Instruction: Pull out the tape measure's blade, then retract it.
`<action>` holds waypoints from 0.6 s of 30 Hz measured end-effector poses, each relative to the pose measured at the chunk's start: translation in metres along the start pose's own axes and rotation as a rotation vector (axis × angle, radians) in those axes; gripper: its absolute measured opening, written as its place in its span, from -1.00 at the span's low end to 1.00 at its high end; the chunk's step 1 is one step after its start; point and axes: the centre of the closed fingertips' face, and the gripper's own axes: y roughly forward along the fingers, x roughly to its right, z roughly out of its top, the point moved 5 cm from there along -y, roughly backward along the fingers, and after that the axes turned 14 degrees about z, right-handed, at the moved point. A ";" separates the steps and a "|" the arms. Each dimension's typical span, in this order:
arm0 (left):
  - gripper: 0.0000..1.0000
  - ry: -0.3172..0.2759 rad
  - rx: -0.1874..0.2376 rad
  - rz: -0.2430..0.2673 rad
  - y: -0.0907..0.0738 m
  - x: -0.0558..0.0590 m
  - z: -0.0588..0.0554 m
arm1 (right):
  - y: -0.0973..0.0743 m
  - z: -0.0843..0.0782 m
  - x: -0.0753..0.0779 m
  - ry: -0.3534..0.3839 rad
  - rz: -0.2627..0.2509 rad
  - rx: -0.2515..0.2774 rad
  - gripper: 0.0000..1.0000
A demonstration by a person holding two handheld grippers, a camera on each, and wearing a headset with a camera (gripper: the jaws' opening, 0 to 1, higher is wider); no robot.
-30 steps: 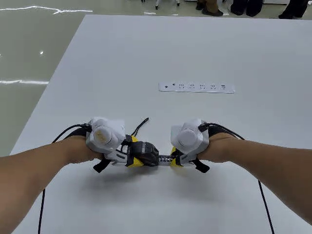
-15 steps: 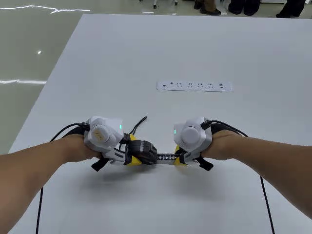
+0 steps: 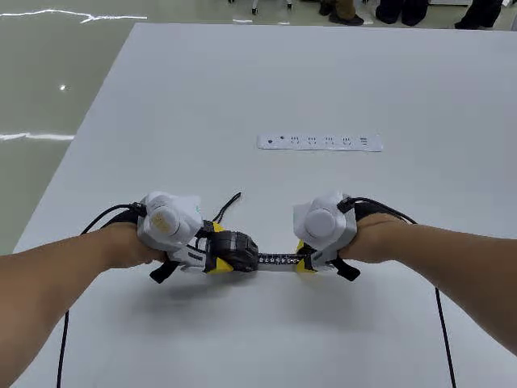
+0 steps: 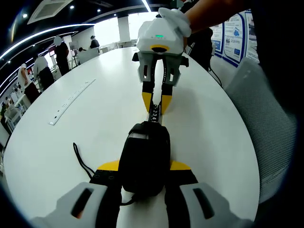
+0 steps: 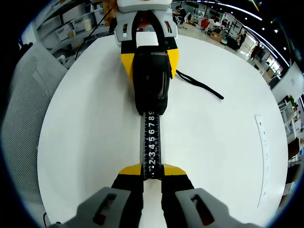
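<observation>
Tabletop (image 3: 242, 81): left tool (image 4: 145, 166) clamps case (image 3: 236, 251), right tool (image 5: 152, 170) blade (image 5: 151, 137)

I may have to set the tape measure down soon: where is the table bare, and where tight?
Bare table beyond the power strip, and a band between it and the tape measure. Tight along the line of left gripper, blade and right gripper, and by the strap.

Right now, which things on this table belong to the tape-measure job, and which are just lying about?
In the job: tape measure case, blade, left hand-held gripper on the case, right hand-held gripper on the blade.
Lying about: power strip.
</observation>
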 end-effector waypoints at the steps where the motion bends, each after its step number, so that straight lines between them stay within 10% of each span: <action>1: -0.41 0.000 0.000 -0.001 0.000 0.000 0.000 | -0.001 -0.001 0.000 0.002 0.001 -0.003 -0.75; 18: -0.41 0.002 -0.011 -0.007 0.000 -0.001 0.000 | -0.010 -0.019 -0.002 0.009 0.001 -0.033 -0.75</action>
